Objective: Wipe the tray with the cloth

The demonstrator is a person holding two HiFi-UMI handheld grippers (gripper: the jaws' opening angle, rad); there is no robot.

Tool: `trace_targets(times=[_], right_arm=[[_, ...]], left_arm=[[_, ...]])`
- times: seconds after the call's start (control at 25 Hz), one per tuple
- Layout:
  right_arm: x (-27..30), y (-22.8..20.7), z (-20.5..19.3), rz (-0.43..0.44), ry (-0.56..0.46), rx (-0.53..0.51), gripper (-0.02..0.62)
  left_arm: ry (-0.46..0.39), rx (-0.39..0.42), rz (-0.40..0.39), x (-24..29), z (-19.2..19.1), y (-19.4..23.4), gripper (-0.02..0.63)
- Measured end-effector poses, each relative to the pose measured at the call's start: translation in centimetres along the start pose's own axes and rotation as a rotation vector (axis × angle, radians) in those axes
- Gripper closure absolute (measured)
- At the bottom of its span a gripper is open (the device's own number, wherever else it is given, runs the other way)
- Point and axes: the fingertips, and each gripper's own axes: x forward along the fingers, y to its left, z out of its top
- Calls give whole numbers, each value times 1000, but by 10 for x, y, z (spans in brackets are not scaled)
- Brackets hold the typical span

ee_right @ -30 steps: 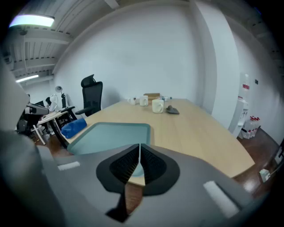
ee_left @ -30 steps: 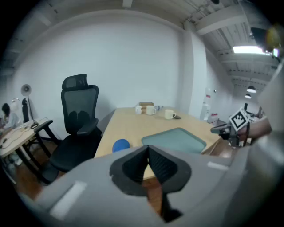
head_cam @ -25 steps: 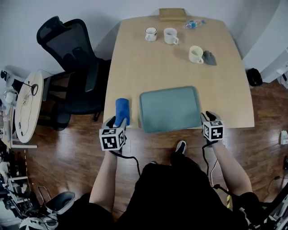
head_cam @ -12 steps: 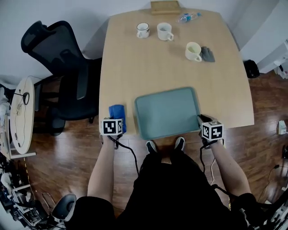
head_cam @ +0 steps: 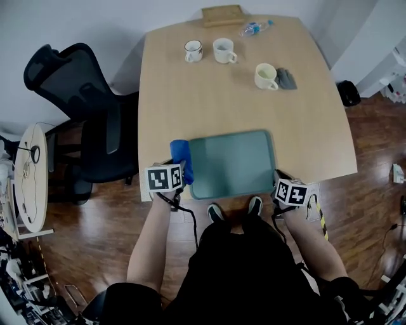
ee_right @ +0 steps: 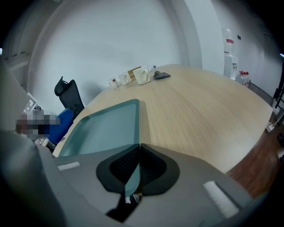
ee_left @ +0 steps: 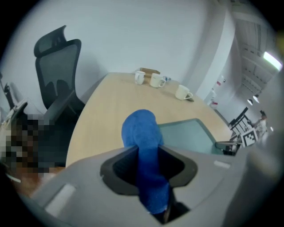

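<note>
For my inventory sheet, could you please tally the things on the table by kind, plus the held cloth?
Mugs: 3
Tray: 1
Blue cloth: 1
Plastic bottle: 1
Wooden block: 1
Dark grey item: 1
Total: 8

Blue cloth just left of teal tray

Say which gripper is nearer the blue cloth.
Left. The left gripper is closing its jaws around the blue cloth beside the tray; the right gripper is closing its jaws on the tray's right rim.
</note>
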Motion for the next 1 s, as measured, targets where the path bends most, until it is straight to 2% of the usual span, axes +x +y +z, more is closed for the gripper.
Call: trace_targets(times=[0.32, 0.48, 0.72, 0.8, 0.92, 1.0], right_arm=[[1, 9, 2, 37, 3, -57, 581], [0, 10, 2, 45, -5, -79, 581], [-2, 11, 0, 72, -3, -90, 580], [-2, 13, -1, 80, -2, -97, 578], [-2, 14, -1, 94, -2, -98, 577], [-3, 12, -1, 99, -2, -94, 577]], left_arm=[[225, 43, 69, 69, 13, -9, 486], [263, 75, 46, 89, 22, -46, 489], [311, 270, -56, 124, 28, -157, 489], [322, 315, -124, 134, 28, -199, 489], [357, 356, -269, 146, 24, -262, 489], [370, 378, -327, 149, 19, -290, 488]])
